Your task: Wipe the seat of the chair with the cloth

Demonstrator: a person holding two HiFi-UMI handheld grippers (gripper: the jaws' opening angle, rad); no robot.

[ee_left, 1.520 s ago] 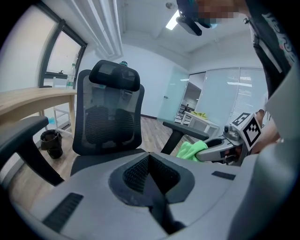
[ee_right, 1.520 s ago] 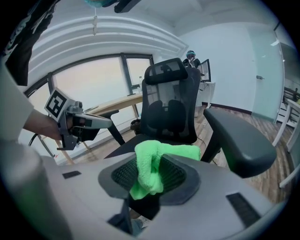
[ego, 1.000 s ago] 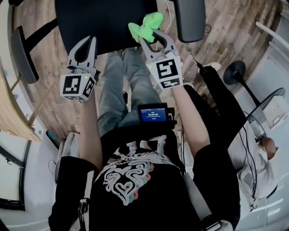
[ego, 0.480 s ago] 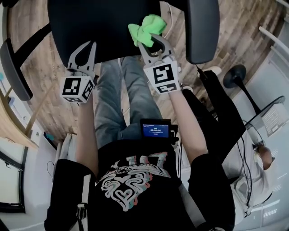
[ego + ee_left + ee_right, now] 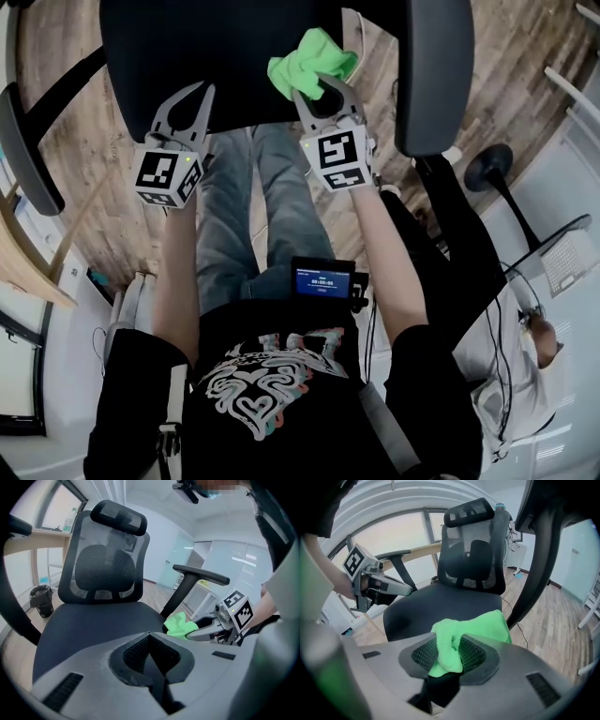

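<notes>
Bottom centre, the person (image 5: 281,394) in a black printed tee stands w/ both arms out. Above, mid-left, the left gripper (image 5: 204,92) has its jaws pinched together on nothing, tips over the front edge of the chair seat (image 5: 206,47). Just right of it, upper centre, the right gripper (image 5: 319,86) is clenched on the green cloth (image 5: 314,58), bunched over the seat's front-right corner near the armrest (image 5: 433,75), w/ the mesh backrest (image 5: 105,569) beyond.

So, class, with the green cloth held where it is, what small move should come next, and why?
Probably lower the right hand-held gripper forward until the cloth presses on the seat. The cloth is clamped in its jaws by the seat's near edge, apparently not yet flat on it, so contact comes first.
</notes>
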